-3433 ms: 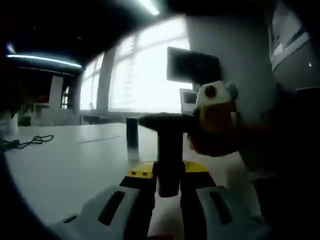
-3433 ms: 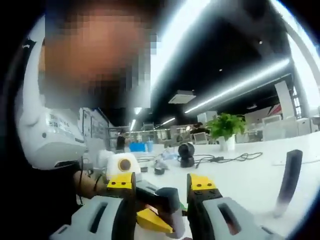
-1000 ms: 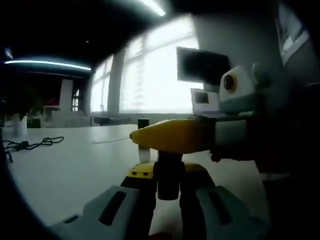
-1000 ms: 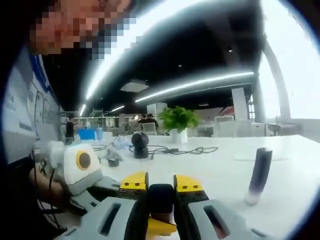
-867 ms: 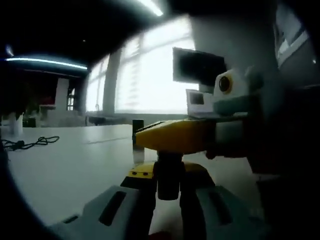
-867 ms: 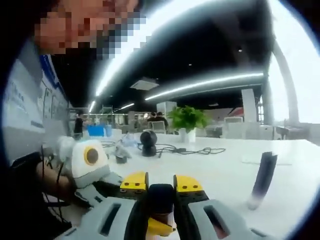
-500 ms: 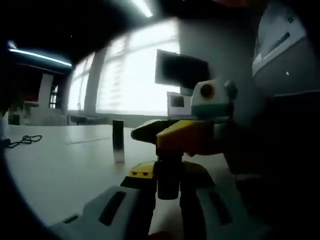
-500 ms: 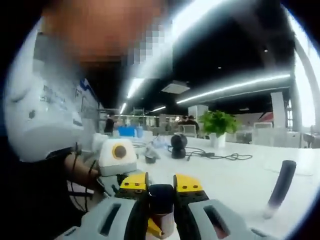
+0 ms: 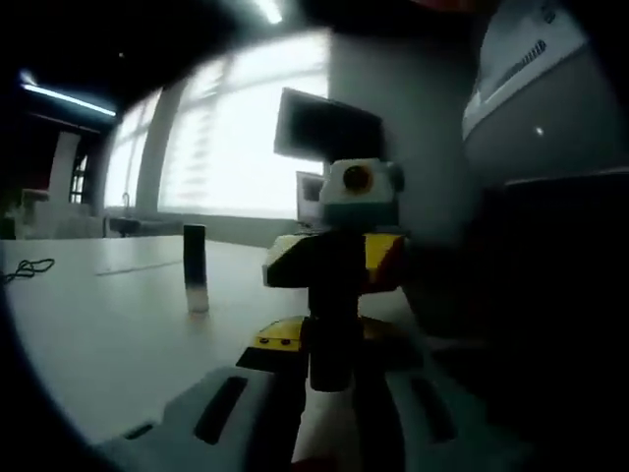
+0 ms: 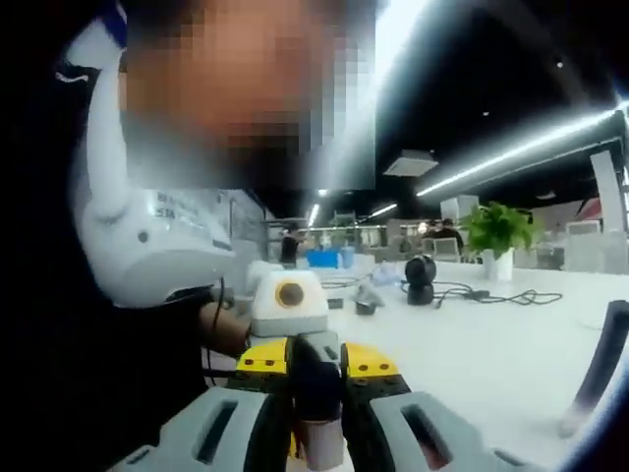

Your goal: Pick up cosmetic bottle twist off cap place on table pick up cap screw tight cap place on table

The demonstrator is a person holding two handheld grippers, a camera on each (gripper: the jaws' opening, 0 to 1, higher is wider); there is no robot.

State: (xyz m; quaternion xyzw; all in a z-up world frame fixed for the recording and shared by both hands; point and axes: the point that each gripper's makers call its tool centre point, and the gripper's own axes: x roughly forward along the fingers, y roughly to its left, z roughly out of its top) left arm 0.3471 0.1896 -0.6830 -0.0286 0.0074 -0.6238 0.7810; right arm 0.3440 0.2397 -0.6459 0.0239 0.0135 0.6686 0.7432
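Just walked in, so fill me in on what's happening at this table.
A person holds a two-jaw gripper in each hand over a white table. The left gripper is shut on a dark cosmetic bottle, held upright. The right gripper is shut on the bottle's dark cap, so the two grippers meet at the bottle. Whether the cap is being loosened or tightened can't be told. A second dark bottle stands apart on the table.
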